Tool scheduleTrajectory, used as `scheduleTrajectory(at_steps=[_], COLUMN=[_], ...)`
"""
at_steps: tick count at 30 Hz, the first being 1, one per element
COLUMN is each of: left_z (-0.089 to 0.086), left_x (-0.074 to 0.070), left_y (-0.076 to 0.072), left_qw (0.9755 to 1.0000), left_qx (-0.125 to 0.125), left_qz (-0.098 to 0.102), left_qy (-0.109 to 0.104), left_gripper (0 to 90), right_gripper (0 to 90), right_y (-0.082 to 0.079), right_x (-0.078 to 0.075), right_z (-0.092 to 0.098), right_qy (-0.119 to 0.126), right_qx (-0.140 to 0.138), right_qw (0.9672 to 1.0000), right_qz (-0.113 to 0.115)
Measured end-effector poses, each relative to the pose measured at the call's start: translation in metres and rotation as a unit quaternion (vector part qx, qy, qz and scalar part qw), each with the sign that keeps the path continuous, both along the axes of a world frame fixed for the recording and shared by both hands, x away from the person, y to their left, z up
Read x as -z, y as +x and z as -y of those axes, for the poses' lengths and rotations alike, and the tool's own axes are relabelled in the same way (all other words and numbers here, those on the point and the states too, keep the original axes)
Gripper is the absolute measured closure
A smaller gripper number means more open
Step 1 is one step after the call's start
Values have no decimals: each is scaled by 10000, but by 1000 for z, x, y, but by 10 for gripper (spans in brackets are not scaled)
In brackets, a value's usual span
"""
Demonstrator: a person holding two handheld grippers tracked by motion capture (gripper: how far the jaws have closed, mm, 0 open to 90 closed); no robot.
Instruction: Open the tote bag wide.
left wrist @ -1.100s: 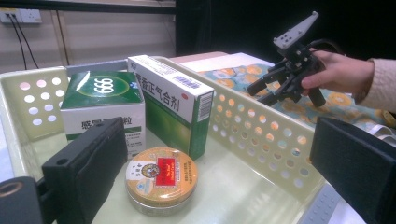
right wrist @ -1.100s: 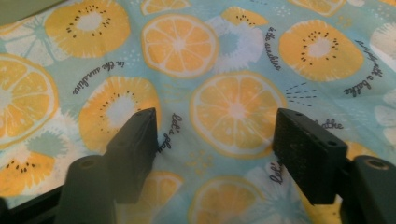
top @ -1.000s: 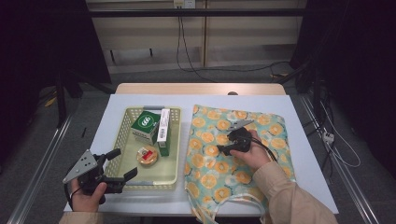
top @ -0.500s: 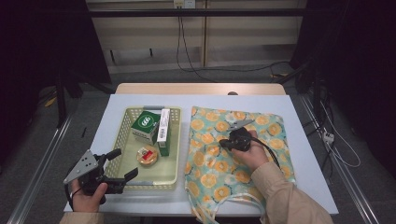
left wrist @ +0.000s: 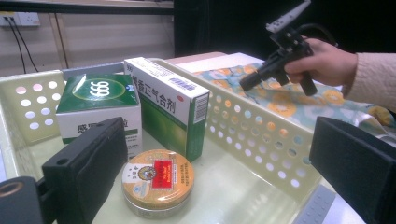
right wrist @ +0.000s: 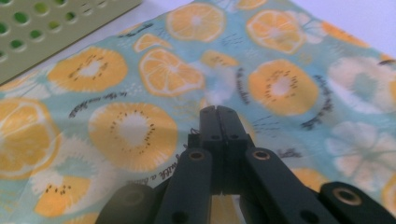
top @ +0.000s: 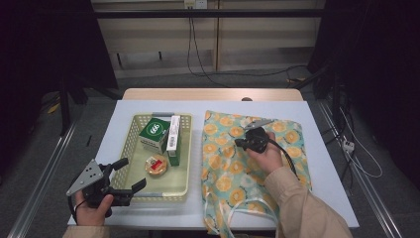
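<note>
Fingers of the right gripper [right wrist: 219, 119] stand pressed together, having just closed, with their tips down on the fruit-printed cloth bag [top: 277, 158]; whether a fold of the fabric is pinched between them I cannot tell, since the right gripper view shows the two black pads meeting flush with only print behind them; the bag lies flat on the right half of the tabletop [top: 327, 148], its long axis running from the far edge toward the person, its handles [top: 233, 210] trailing at the near end; the right gripper [top: 242, 143] sits at the bag's upper left part, pointing toward the basket [top: 130, 148], so the cloth lies directly under and ahead of it; farther out, the left gripper [top: 130, 173] hovers at the near left corner of the basket with its fingers [left wrist: 88, 158] wide apart and nothing between them; ahead of it in the basket stand a green box [left wrist: 98, 105] and a tall white-and-green carton [left wrist: 170, 105], with a round tin [left wrist: 158, 179] nearest; the left hand is the nearer one to these, the right to the bag, and the basket wall stands between the two.
</note>
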State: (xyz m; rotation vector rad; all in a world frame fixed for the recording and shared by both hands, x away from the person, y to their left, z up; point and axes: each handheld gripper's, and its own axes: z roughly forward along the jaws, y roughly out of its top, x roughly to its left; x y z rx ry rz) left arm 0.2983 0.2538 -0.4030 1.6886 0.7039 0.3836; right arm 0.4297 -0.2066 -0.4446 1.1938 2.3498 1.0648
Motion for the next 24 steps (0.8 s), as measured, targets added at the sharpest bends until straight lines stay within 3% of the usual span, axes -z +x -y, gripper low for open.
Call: scheduleTrajectory(at_steps=[5, 12, 15, 22, 24], left_z=[-3, -5, -6, -6, -5], left_x=[0, 2, 2, 2, 2], left_y=[0, 1, 2, 2, 2], left_qw=[10000, 9999, 9999, 9999, 9999], left_qx=[-53, -68, -92, -109, -98], left_qz=[-5, -48, -46, -55, -60], left_qy=[-69, -103, -100, -104, -91], left_gripper=[42, 42, 42, 42, 41], right_gripper=[900, 900, 900, 900, 900], right_y=[19, 41, 54, 74, 77], right_x=[-4, -11, -26, -62, -67], right_z=[9, 24, 33, 37, 37], right_qy=[-71, 51, 214, 277, 317], right_qx=[257, 599, 765, 969, 987], right_qw=[9996, 9979, 9960, 9919, 9914], right_qz=[103, 247, 401, 768, 795])
